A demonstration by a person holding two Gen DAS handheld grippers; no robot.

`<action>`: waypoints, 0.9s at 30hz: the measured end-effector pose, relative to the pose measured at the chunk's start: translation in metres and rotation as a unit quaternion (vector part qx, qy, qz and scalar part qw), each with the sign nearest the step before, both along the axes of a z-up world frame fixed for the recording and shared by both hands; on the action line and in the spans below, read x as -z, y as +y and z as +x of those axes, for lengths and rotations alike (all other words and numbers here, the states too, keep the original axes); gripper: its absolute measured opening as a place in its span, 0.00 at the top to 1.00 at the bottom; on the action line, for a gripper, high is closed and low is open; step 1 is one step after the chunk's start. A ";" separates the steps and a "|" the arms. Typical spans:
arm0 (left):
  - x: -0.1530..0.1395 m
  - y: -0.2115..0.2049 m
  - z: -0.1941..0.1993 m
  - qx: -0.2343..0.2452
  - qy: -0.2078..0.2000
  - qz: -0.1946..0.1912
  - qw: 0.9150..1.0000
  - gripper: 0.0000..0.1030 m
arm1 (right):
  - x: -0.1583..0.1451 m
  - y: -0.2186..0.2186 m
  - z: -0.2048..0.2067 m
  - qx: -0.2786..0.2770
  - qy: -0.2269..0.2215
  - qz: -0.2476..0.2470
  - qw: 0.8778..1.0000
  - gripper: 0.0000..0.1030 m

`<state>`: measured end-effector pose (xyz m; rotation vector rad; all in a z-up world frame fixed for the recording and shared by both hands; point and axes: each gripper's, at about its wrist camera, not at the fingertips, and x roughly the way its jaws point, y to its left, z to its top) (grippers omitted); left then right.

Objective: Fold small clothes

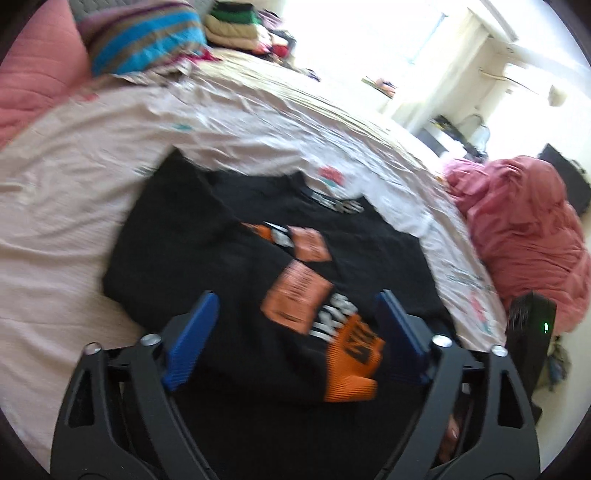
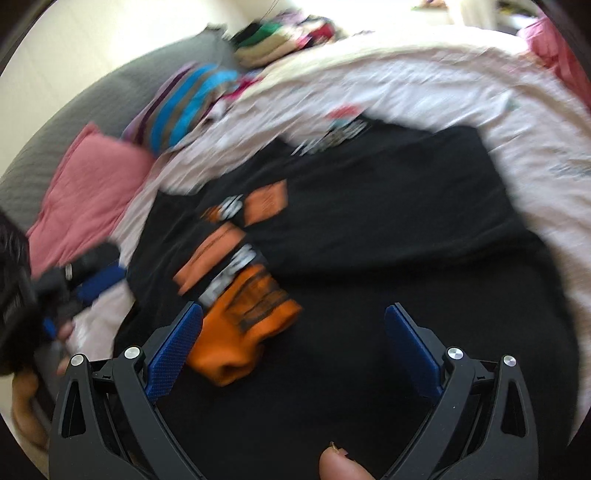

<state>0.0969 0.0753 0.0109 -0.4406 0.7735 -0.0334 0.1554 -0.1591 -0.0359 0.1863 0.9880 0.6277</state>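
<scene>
A black garment [image 1: 177, 236] with orange and white print lies spread on the pale bed sheet [image 1: 74, 192]. An orange ribbed piece [image 1: 351, 380] is folded up onto its near part. My left gripper [image 1: 295, 321] hovers over the garment's near edge, open, its blue pads [image 1: 192, 328] wide apart with only flat cloth below. In the right wrist view the same garment [image 2: 369, 221] fills the middle, with the orange piece [image 2: 243, 332] beside the left pad. My right gripper [image 2: 295, 343] is open above the black cloth. A fingertip [image 2: 340, 465] shows at the bottom.
A striped blue pillow [image 1: 147, 37] and a pink cushion [image 1: 37, 74] lie at the head of the bed. Folded clothes [image 1: 236, 26] are stacked behind. A crumpled pink blanket [image 1: 524, 229] sits past the bed's right edge, near a black device [image 1: 532, 325] with a green light.
</scene>
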 end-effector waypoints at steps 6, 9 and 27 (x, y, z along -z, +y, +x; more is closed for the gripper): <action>-0.005 0.022 -0.009 -0.059 0.018 0.069 0.996 0.09 | 0.008 0.033 -0.008 -0.014 -0.001 -0.033 0.999 0.33; -0.004 0.030 -0.013 -0.066 0.020 0.066 0.995 0.09 | 0.007 0.040 -0.009 -0.010 -0.004 -0.038 0.999 0.60; -0.008 0.065 -0.031 -0.107 0.019 0.038 0.993 0.09 | -0.126 0.053 0.009 -0.074 -0.246 -0.081 0.963 0.89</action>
